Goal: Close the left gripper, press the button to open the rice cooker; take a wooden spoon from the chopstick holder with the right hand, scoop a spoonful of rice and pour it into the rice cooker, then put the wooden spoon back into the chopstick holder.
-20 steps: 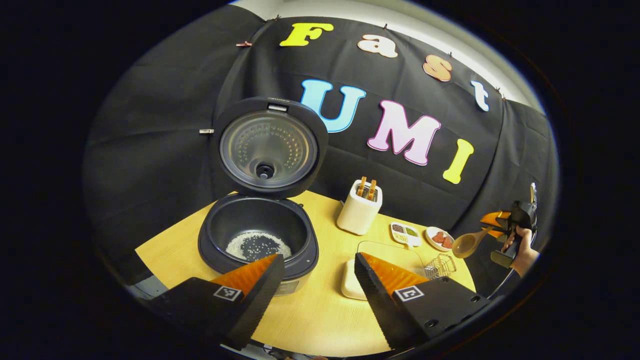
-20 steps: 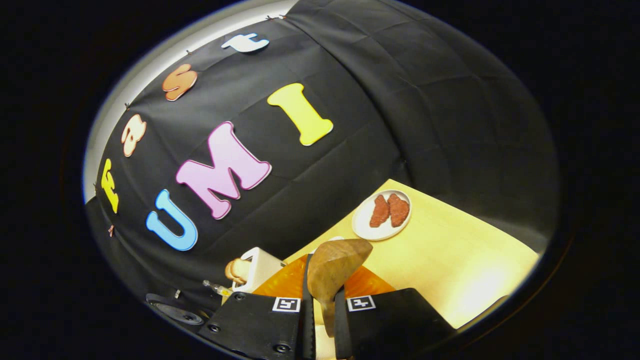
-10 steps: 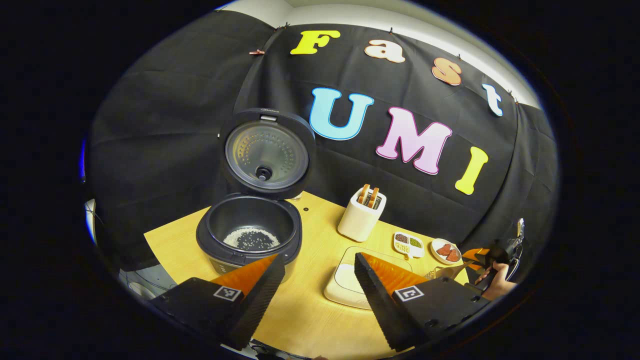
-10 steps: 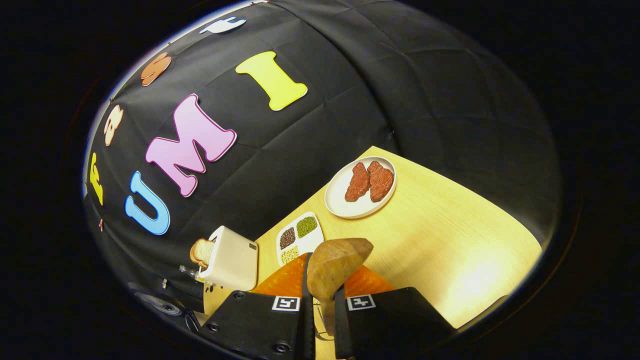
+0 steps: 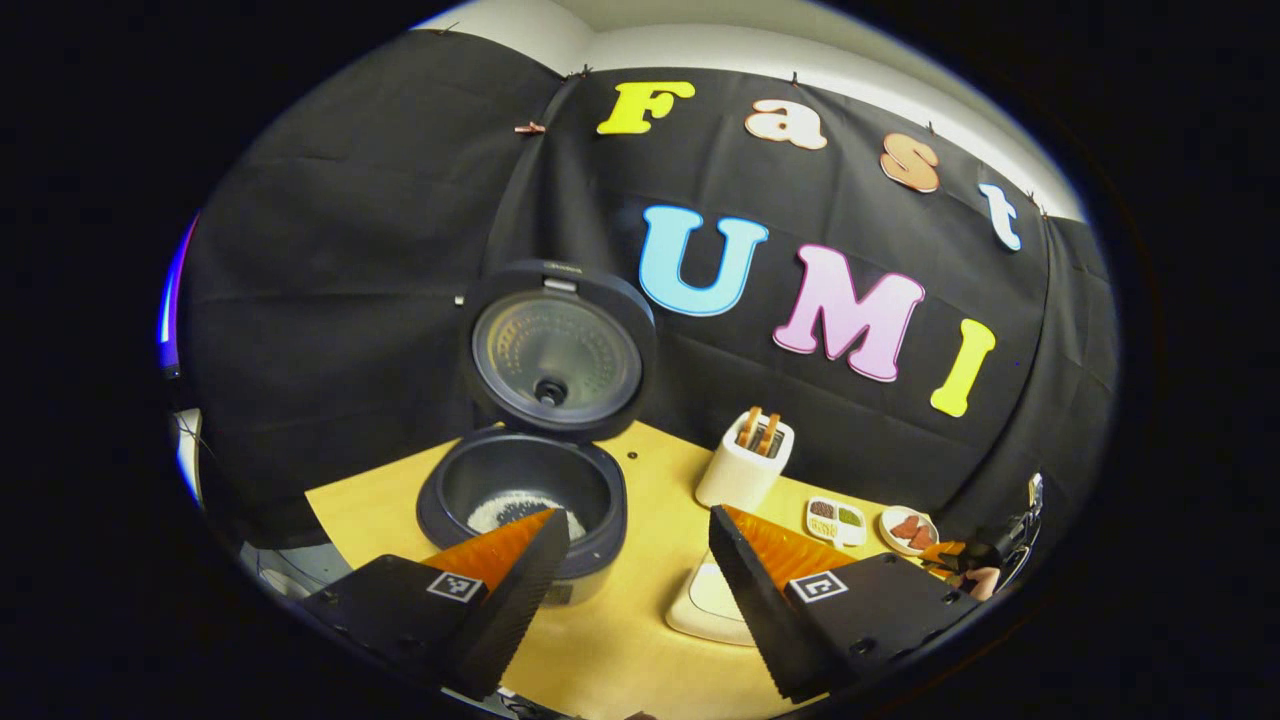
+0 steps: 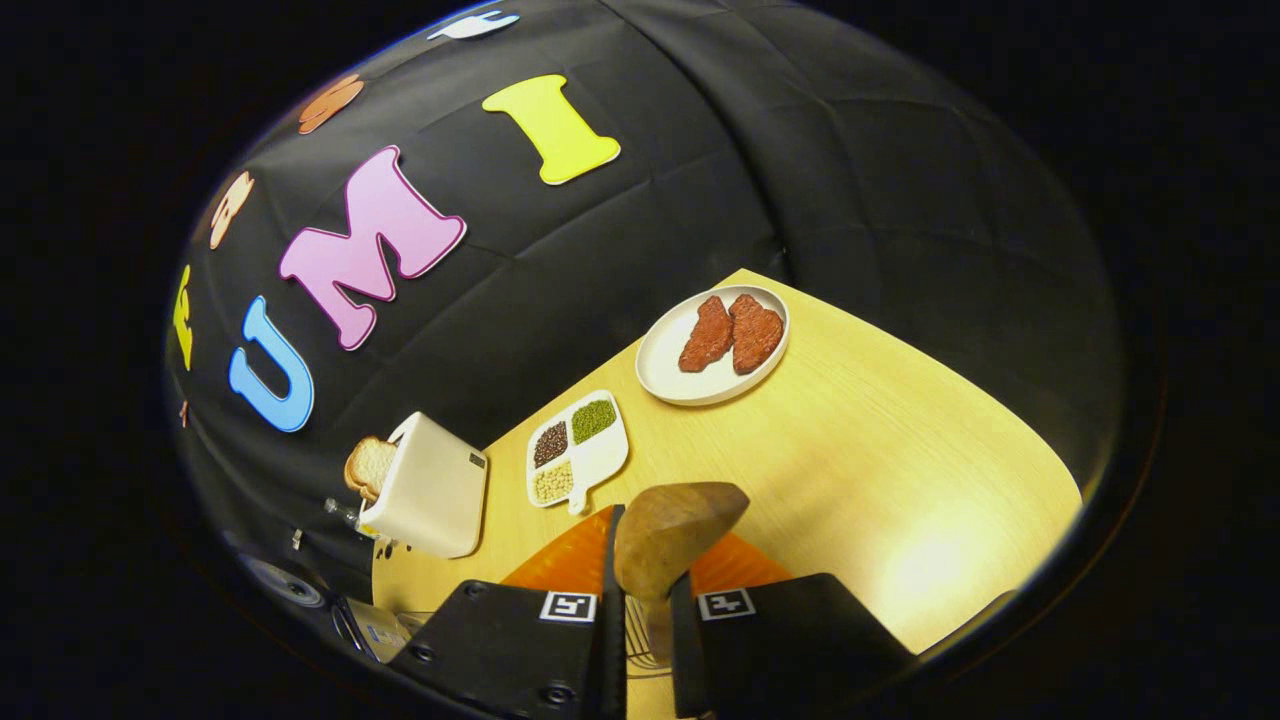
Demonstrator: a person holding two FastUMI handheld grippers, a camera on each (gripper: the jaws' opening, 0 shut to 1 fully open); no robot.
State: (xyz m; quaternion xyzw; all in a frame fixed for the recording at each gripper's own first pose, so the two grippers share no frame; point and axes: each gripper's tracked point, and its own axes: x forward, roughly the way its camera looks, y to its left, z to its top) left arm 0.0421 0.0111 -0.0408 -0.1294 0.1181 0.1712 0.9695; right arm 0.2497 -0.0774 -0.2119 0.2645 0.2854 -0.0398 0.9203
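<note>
The rice cooker (image 5: 522, 492) stands open on the wooden table (image 5: 640, 500), its lid (image 5: 556, 350) upright. White rice (image 5: 505, 508) lies in the bottom of its pot. My left gripper (image 5: 640, 560) hangs open in front of the cooker, well back from it, with nothing between its fingers. My right gripper (image 6: 645, 610) is shut on the wooden spoon (image 6: 675, 530), whose bowl sticks up past the fingers. Thin wire bars (image 6: 632, 635) show low between those fingers, under the spoon. In the left gripper view the right gripper (image 5: 975, 565) sits small at the table's far right, held by a hand.
A white toaster (image 6: 425, 490) holds bread (image 6: 370, 462). Beside it lie a divided dish of beans (image 6: 578, 450) and a white plate (image 6: 665, 375) with two red meat pieces. In the left gripper view a white tray (image 5: 710, 600) lies right of the cooker.
My left gripper has drawn back from the cooker, which looks smaller now. My right gripper, still shut on the spoon, has sunk and tipped down toward the table.
</note>
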